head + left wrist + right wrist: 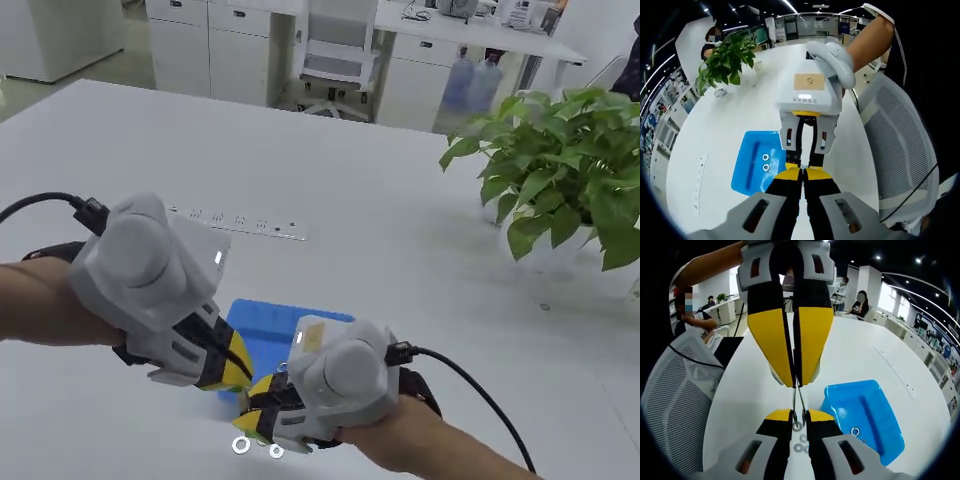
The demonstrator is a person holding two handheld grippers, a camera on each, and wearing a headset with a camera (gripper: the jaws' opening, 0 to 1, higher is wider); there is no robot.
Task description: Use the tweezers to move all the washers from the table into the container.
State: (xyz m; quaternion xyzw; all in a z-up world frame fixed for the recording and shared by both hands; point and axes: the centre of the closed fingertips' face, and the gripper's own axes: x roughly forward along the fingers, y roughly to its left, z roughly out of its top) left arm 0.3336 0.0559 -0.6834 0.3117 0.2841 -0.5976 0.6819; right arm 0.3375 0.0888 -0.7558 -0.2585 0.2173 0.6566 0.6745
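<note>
An open office lies behind a broad white desk (380,230), with cabinets and a chair (338,52) past its far edge, a leafy plant (560,170) at the right edge and a power strip (240,220) set into the middle. Close to the near edge sits the blue container (262,325). In the left gripper view two washers (765,157) lie inside it, side by side. Just beside the container, between it and the near edge, a small cluster of loose washers (799,439) waits on the bare desk; at least three can be counted, though some overlap. The left gripper (796,382) has its yellow jaws closed on the upper end of the tweezers (798,405), which point down toward the cluster. The right gripper (800,416) has its jaws close on either side of the tweezers' arms near the tips and seems to pinch them together. The tips sit at the washer nearest the top of the cluster; whether it is truly caught is too small to tell. The job looks under way but less than half done: two washers are delivered, and the cluster must go across one by one.
</note>
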